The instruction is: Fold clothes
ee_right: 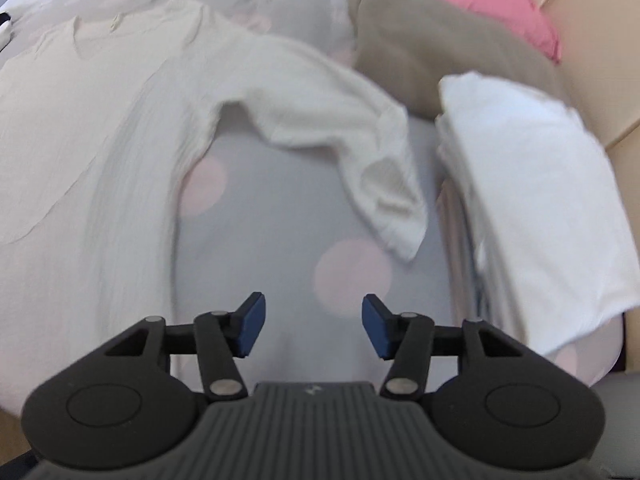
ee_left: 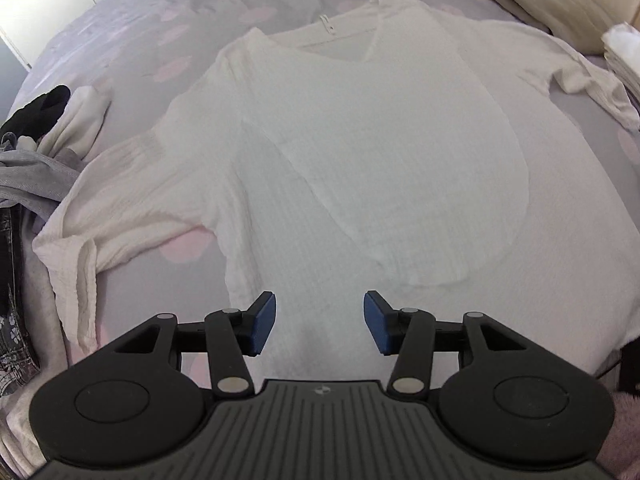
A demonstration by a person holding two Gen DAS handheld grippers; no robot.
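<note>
Bedspread lay beneath a soft, light blouse; left gripper spread above its hem; right gripper spread short of the limp sleeve, probably best pinched at its cuff.

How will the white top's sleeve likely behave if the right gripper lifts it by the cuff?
Probably floppy: the sleeve already lies bent and crumpled on the bed. Its thin crinkled fabric looks light, so it should drape and trail. The open right gripper may pinch only one layer.
</note>
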